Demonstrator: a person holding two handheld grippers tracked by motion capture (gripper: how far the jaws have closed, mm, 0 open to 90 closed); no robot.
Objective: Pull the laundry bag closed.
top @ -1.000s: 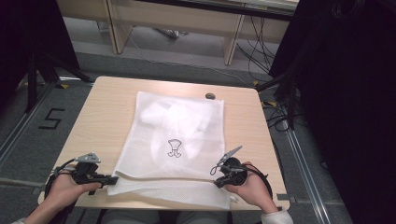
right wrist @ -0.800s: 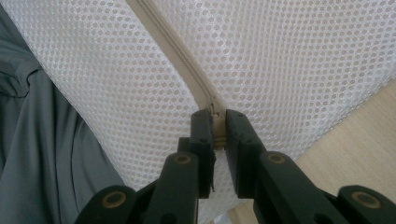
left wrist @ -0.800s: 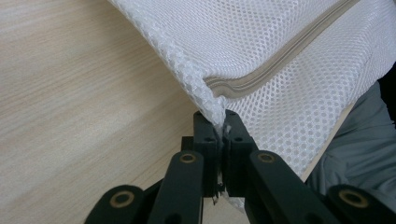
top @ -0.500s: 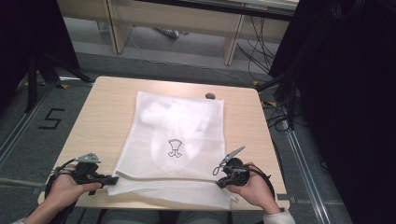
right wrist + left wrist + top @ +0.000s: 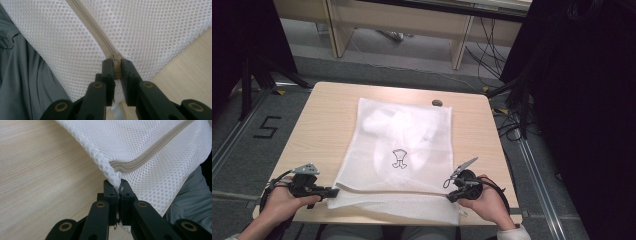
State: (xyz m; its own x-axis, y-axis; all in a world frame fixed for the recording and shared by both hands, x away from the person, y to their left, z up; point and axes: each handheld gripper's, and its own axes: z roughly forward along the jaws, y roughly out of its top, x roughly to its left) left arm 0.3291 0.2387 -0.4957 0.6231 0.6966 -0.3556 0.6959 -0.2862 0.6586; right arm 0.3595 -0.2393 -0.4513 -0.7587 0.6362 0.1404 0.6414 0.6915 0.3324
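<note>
A white mesh laundry bag (image 5: 397,150) lies flat on the wooden table (image 5: 322,125), with white cloth inside and a small black mark on its front. Its near edge hangs a little over the table's front. My left gripper (image 5: 333,190) is shut on the bag's near left corner (image 5: 113,176), where the zipper seam (image 5: 150,157) bends. At the near right end, my right gripper (image 5: 451,195) is shut on the zipper pull (image 5: 116,67), and the beige zipper (image 5: 92,22) runs away from its jaws across the mesh (image 5: 155,27).
A small dark object (image 5: 437,103) lies on the table just beyond the bag's far right corner. The person's grey trousers (image 5: 195,195) show past the table's front edge. Black stands and cables flank the table on the floor.
</note>
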